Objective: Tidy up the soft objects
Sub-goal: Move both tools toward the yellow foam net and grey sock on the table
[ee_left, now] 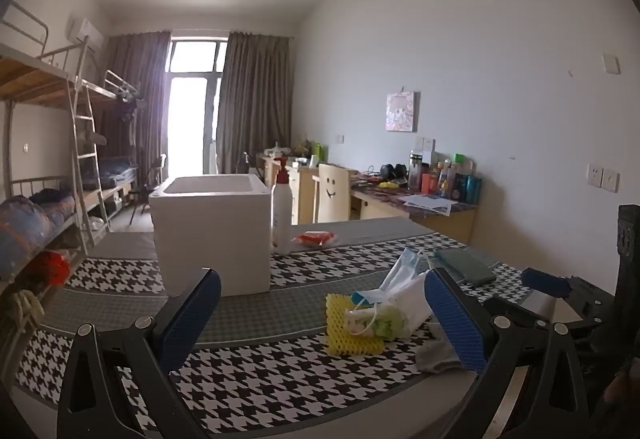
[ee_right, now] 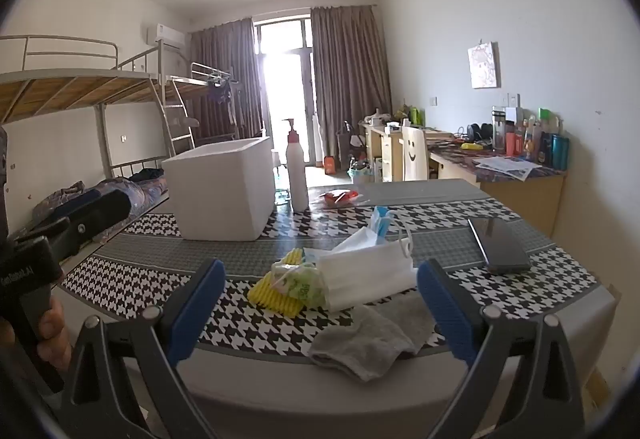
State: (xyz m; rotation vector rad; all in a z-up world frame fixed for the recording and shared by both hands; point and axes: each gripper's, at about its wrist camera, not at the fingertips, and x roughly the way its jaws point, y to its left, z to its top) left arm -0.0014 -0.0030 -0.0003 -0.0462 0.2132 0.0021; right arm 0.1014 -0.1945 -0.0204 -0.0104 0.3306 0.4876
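Meanwhile both grippers (left [ee_left: 320,313], right [ee_right: 320,305]) gape above crumpled grey sock [ee_right: 368,339], ribbed yellow foam [ee_left: 350,331]

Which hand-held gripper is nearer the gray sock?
Right. The right hand-held gripper hangs open with the gray sock between its fingers; the left hand-held gripper is open farther left, with the sock by its right finger.

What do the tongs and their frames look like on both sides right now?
Both tongs, left and right, have black angular frames with triangular cut-outs and silver rivets. Their fingers carry blue textured pads. In the right view, the left unit's black handle bears small white lettering, too blurred to read. No cables or sleeves show.
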